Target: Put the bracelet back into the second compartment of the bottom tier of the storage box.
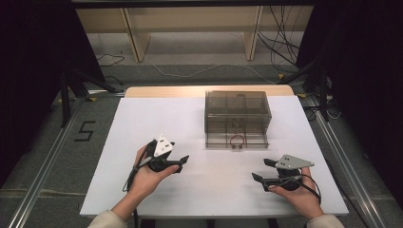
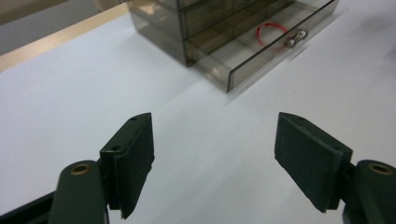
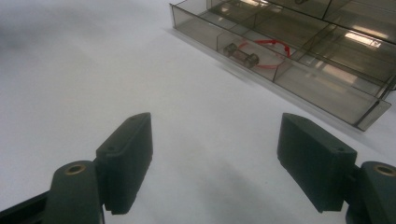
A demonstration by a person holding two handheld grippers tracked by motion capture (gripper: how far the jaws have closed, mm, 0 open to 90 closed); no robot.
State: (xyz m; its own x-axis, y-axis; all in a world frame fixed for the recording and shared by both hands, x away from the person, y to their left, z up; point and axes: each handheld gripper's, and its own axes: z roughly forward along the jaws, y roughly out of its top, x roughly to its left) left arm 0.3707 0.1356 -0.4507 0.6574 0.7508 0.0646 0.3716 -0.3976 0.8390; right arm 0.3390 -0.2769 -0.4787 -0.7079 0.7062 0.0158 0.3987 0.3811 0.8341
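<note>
Left gripper (image 1: 183,161) and right gripper (image 1: 261,169): jaws wide apart, empty. Red band (image 1: 237,140) inside open drawer (image 1: 236,140).

A single dark figure "5" (image 1: 84,130) stands on the grey floor (image 1: 57,156) to the left of the white table (image 1: 142,123), seen from the high view; it lies just inside the metal rail (image 1: 45,166) that runs along the floor. No other writing, label or brand can be read on the table, the smoky drawer box (image 1: 237,111) or the grippers.
</note>
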